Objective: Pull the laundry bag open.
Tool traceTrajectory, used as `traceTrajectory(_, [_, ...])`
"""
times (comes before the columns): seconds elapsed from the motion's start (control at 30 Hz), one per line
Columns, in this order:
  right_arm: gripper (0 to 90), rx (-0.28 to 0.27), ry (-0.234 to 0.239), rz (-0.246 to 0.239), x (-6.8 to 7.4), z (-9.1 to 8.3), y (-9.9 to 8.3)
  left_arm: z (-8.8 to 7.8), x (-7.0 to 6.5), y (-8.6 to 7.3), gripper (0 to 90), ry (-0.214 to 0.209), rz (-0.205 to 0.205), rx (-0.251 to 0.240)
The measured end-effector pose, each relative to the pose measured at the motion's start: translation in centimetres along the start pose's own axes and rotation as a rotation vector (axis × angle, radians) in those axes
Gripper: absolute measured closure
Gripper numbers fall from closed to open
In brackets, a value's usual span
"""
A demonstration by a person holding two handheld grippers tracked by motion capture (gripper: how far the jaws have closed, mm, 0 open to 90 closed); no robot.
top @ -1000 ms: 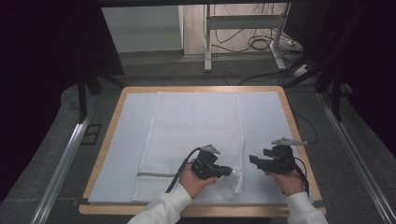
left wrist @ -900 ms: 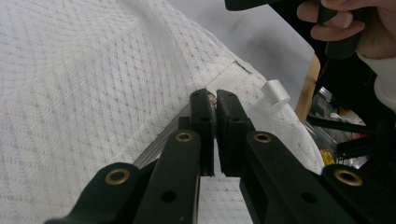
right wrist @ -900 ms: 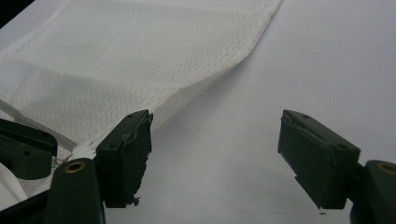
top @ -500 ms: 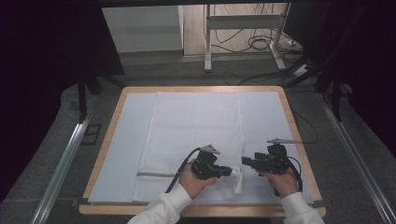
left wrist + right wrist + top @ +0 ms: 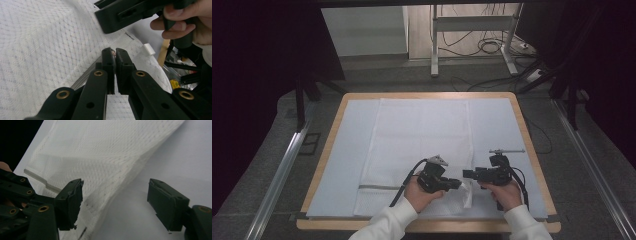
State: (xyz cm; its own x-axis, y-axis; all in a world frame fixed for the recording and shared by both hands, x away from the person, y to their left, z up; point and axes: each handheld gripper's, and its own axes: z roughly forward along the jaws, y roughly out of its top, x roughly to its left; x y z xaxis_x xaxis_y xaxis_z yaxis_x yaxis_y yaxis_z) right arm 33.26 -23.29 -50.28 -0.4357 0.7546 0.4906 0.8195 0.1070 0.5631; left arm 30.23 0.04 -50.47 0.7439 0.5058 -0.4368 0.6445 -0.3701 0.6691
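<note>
Near the table's front edge, the right gripper [image 5: 468,174] has swung inward from the right over the last second and now sits just beside the left gripper [image 5: 456,184], jaws spread wide at the edge of the white mesh bag [image 5: 422,135]. Left gripper jaws are clenched on the zipper pull at the bag's near right corner. Judgement: right is closing in to pinch the fabric and brace it while the zipper is drawn.
</note>
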Motion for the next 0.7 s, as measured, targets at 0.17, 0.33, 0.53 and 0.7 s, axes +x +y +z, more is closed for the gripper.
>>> traceTrajectory(0.17, [33.9,0.020,0.008,-0.005,0.4,0.8,0.1,0.2,-0.1,0.0,86.9,0.003,0.003,0.000])
traceTrajectory(0.33, [35.8,0.034,0.010,0.001,0.5,1.4,0.1,0.2,-0.1,0.0,86.9,0.003,0.008,0.002])
traceTrajectory(0.53, [43.8,0.037,0.024,0.021,0.5,2.0,0.2,0.3,-0.2,0.0,87.0,0.001,0.011,0.006])
traceTrajectory(0.7, [59.3,0.047,0.053,0.031,0.4,2.3,0.2,0.3,-0.1,0.0,86.9,0.001,0.010,0.008])
